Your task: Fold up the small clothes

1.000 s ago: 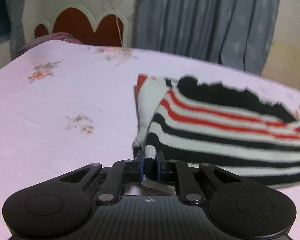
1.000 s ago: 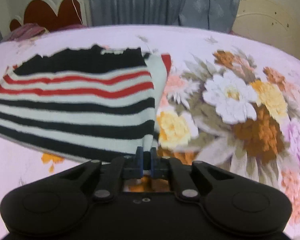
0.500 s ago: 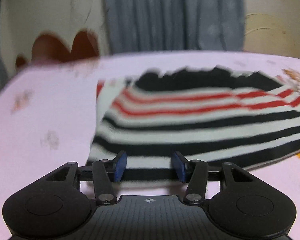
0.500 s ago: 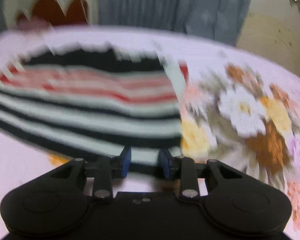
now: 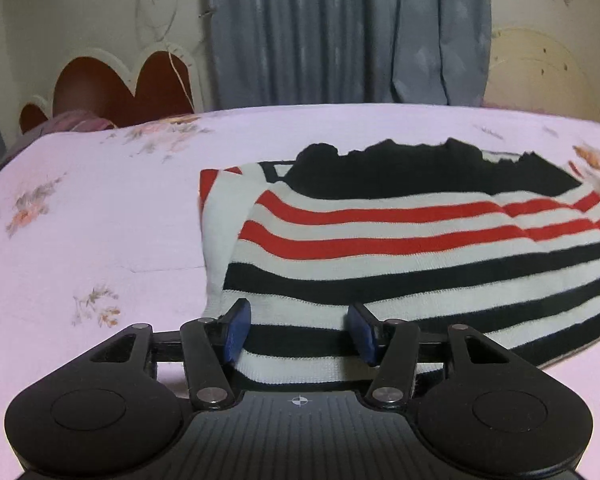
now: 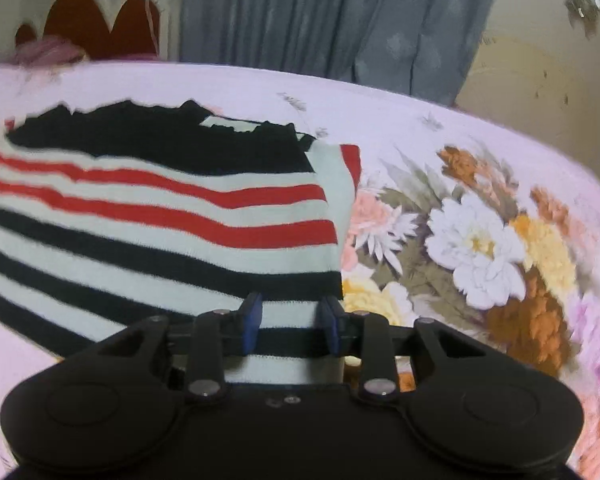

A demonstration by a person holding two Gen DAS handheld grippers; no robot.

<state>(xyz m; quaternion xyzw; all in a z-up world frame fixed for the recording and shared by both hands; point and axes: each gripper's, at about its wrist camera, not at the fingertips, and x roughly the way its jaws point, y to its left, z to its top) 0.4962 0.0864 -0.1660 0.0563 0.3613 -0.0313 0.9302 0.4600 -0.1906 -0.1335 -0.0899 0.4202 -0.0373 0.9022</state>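
Striped sweater (image 5: 400, 248) lies folded flat on the bed (image 5: 100, 208), red, white and black bands running crosswise. Landmark: the sweater. Left gripper (image 5: 299, 334) sits at its near left corner, blue fingers (image 5: 236, 330) spread wide, fabric lying loose between them, nothing clamped. Right gripper (image 6: 292, 326) sits at its near right corner, fingers (image 6: 252, 322) likewise parted over the hem. Beyond the sweater: grey curtain (image 5: 340, 32) and a scalloped red headboard (image 5: 112, 88). Large floral print (image 6: 480, 248) on the sheet right of the sweater.
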